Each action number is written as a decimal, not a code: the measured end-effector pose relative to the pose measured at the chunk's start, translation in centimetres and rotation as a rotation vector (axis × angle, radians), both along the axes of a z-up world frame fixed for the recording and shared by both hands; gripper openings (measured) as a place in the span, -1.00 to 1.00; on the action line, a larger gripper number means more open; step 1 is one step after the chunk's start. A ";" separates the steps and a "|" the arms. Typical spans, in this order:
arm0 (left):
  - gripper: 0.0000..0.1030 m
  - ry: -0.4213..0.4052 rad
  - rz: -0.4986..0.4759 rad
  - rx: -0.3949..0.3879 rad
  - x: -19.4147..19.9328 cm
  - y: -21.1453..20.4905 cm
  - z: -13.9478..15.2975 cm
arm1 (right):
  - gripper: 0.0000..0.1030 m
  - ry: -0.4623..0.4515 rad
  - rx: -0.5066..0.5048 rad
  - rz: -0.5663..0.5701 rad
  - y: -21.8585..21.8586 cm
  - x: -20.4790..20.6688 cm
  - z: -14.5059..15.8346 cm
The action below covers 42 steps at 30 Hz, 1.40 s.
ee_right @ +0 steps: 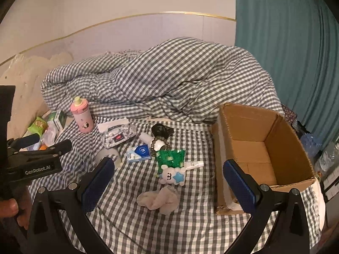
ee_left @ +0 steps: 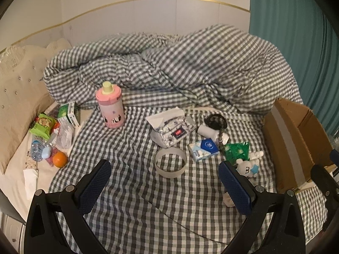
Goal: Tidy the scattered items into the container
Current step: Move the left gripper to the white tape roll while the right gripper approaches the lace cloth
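Observation:
Scattered on the checked bed sheet lie a pink bottle (ee_left: pixel 110 108) (ee_right: pixel 82 114), a silver wipes pack (ee_left: pixel 172 130) (ee_right: pixel 118 135), a tape roll (ee_left: pixel 170 163) (ee_right: pixel 108 156), a blue tissue pack (ee_left: pixel 204 149) (ee_right: pixel 138 152), a green packet (ee_left: pixel 236 150) (ee_right: pixel 170 157), a white bear toy (ee_left: pixel 246 167) (ee_right: pixel 171 174) and a beige sock (ee_right: pixel 159 199). The open cardboard box (ee_left: pixel 294 141) (ee_right: pixel 260 146) stands at the right. My left gripper (ee_left: pixel 165 187) hovers open just short of the tape roll. My right gripper (ee_right: pixel 167 188) is open above the sock, empty.
A bunched checked duvet (ee_left: pixel 169 67) fills the back of the bed. Snacks, a green box (ee_left: pixel 70 112), an orange (ee_left: pixel 60 159) and a water bottle (ee_left: pixel 37 150) sit by the padded headboard (ee_left: pixel 19 89) at left. A teal curtain (ee_right: pixel 286 53) hangs at right. The left gripper's body (ee_right: pixel 38 160) crosses the right view.

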<state>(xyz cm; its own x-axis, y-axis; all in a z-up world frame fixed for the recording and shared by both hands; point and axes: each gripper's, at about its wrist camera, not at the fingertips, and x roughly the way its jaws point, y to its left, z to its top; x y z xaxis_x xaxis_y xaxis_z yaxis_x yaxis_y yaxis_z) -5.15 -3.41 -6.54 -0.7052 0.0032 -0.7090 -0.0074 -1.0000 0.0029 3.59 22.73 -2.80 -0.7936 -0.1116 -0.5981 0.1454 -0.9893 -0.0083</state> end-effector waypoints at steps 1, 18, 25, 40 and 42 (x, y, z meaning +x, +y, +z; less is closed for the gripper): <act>1.00 -0.008 0.000 -0.004 -0.3 -0.1 -0.4 | 0.99 -0.001 -0.004 0.002 -0.1 -0.2 -0.2; 1.00 -0.130 0.008 -0.043 -5.7 -1.0 -7.7 | 0.99 -0.086 -0.014 0.059 -2.3 -4.3 -5.2; 1.00 -0.178 0.016 -0.079 -7.9 -1.1 -10.5 | 0.96 -0.106 -0.013 0.082 -3.1 -5.6 -7.0; 1.00 -0.225 0.064 -0.057 -11.9 -3.2 -14.9 | 0.94 -0.214 0.019 0.045 -3.0 -8.7 -11.8; 1.00 -0.220 0.071 -0.061 -12.2 -3.3 -15.2 | 0.94 -0.225 0.020 0.039 -2.8 -9.0 -12.2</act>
